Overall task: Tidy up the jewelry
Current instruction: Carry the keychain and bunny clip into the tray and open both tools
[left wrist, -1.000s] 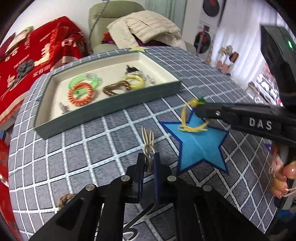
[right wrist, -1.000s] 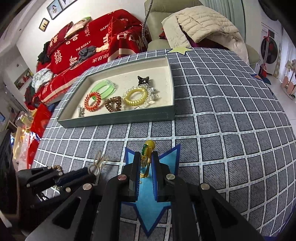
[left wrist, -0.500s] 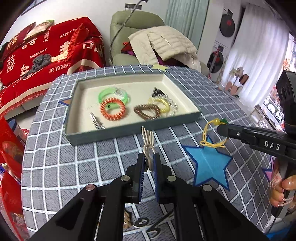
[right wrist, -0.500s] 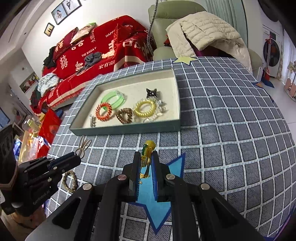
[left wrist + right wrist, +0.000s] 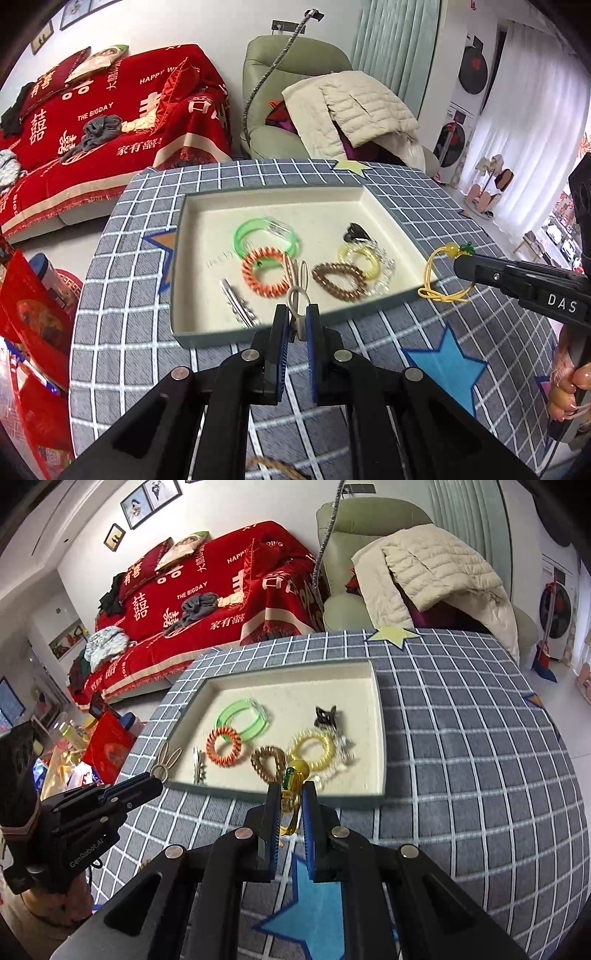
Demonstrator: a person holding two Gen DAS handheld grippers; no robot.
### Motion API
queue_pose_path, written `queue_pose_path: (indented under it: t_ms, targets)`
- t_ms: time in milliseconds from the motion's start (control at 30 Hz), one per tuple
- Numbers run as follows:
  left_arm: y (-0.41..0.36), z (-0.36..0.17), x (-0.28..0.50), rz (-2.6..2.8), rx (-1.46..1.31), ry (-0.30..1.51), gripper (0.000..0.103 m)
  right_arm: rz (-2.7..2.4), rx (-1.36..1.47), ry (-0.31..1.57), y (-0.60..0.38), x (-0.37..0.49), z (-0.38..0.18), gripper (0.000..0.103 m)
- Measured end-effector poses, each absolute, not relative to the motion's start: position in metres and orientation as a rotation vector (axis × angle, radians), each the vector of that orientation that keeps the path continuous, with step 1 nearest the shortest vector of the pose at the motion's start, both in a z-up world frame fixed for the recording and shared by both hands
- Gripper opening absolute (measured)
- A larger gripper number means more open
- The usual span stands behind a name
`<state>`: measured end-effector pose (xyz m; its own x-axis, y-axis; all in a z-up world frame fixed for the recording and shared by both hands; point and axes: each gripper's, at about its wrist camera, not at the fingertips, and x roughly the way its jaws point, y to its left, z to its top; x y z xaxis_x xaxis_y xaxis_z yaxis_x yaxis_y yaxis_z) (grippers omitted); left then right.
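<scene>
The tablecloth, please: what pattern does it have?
Grey tablecloth with a white grid; clearest in the right wrist view.

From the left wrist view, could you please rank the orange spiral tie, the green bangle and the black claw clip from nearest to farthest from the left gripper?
1. Orange spiral tie, just beyond the left gripper, slightly left.
2. Green bangle, directly behind the orange tie.
3. Black claw clip, far right of the tray.

Red sofa throw [image 5: 110,122], green armchair [image 5: 291,70], cream jacket [image 5: 354,110].
</scene>
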<state>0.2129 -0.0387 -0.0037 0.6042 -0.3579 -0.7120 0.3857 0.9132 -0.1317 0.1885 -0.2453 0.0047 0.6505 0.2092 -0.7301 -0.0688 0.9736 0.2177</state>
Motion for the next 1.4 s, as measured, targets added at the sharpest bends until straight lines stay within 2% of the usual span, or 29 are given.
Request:
queue_pose_path:
  t_ms: [700,1267,1333,1367,1400]
  targets:
    - [-0.032,-0.039,0.307,-0.246,0.053,0.87,0.029,0.199,0.309,0.853,-0.241,0.281,-0.029,0.012]
    - [-0.039,-0.072,0.324,-0.198,0.135,0.936,0.03,0.113,0.24,0.935,-0.241,0.301,-0.068,0.013]
    - [-0.04,-0.072,0.325,-0.193,0.147,0.933,0.03,0.106,0.224,0.941,-0.24,0.3,-0.069,0.014]
    - [-0.042,-0.072,0.325,-0.189,0.153,0.93,0.03,0.101,0.224,0.944,-0.241,0.3,-0.069,0.02]
    - [-0.042,-0.072,0.324,-0.189,0.158,0.927,0.03,0.097,0.224,0.946,-0.241,0.299,-0.069,0.033]
